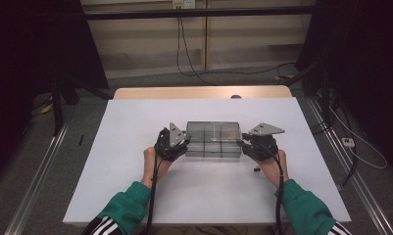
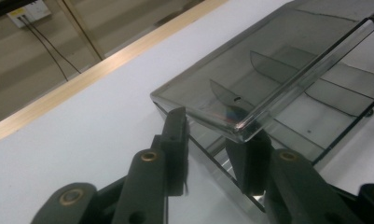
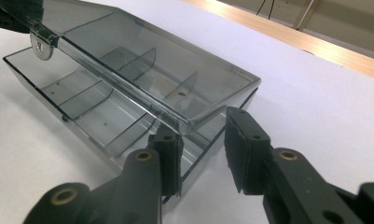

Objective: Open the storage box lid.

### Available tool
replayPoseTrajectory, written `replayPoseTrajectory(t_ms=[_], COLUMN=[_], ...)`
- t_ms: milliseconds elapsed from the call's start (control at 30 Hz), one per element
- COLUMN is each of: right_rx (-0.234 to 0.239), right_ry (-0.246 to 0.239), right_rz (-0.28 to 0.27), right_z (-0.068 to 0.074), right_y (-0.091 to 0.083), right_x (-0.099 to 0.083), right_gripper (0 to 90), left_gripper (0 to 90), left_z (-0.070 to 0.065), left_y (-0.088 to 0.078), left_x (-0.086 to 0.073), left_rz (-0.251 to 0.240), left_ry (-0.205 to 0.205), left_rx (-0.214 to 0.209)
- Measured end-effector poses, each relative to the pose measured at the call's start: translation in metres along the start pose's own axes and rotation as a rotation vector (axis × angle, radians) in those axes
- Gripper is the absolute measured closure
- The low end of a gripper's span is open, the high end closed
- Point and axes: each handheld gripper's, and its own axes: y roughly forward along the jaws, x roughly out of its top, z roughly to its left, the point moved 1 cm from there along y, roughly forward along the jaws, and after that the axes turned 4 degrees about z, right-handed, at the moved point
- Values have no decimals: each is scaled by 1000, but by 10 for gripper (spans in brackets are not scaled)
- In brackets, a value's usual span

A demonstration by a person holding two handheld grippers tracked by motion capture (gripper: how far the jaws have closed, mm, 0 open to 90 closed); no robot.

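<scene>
A smoky clear plastic box [image 1: 213, 139] with inner dividers lies in the middle of the white table [image 1: 135, 147]. Its lid [image 2: 250, 74] is ajar, with the front lip raised above the base [image 3: 96, 116]. My left gripper [image 1: 184, 145] is at the box's left end. Its jaws [image 2: 211, 136] stand apart under the lid's end corner, with the base's end wall between them. At the right end is my right gripper [image 1: 243, 145]. Its jaws [image 3: 203, 135] straddle the near corner: one finger [image 3: 168, 156] is against the end wall, and the other finger [image 3: 245, 151] is clear of the box.
A small dark bit [image 1: 256, 169] lies on the table just in front of my right hand. The table's wooden far edge [image 1: 199, 92] runs behind the box. Cables [image 1: 189, 58] trail on the floor beyond, and metal rails [image 1: 37, 171] flank the table.
</scene>
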Motion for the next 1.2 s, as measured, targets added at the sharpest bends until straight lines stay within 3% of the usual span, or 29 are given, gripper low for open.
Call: replayPoseTrajectory(t_ms=[400,833,1200], right_rx=[-15,-15,-24], right_ry=[11,13,-11], right_rz=[-28,-38,-46], right_z=[-3,-6,-5], right_y=[-1,-2,-1], right_x=[1,2,5], right_gripper=[749,803,750], left_gripper=[766,792,797], left_z=[-1,1,1], left_y=[-3,-4,-6], left_x=[0,-1,-1], left_rz=[-25,-45,-58], left_ry=[-14,-51,-68], left_rx=[30,19,14])
